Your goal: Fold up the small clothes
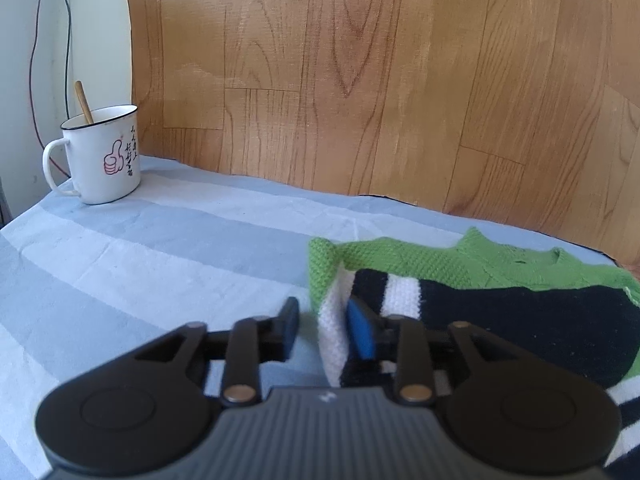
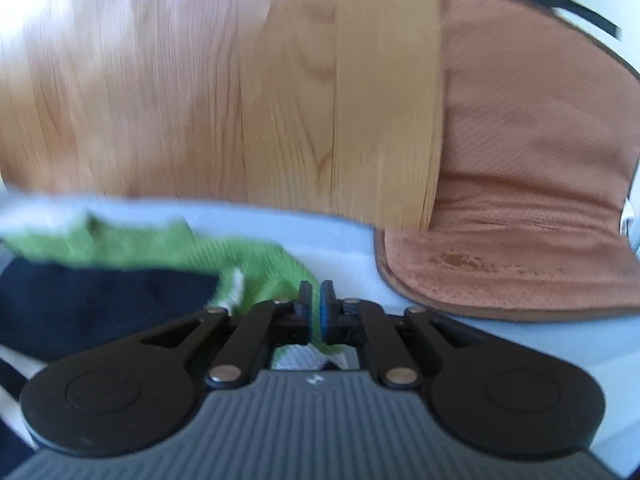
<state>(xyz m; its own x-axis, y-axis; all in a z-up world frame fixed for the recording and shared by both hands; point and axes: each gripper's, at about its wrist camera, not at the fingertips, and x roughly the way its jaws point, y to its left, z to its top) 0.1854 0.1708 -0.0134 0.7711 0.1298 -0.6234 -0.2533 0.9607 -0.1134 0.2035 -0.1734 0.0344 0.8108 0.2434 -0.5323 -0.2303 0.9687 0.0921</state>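
Sweater (image 1: 500, 296) knitted, green top, black-white stripes, lying rumpled on cloth (image 1: 160, 248).

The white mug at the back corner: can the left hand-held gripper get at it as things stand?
Probably yes. The left hand-held gripper is open at the sweater's edge, and only bare striped cloth lies between it and the white mug.

Green, black and white knitted garment (image 1: 500, 280) (partly folded) flat on striped cloth
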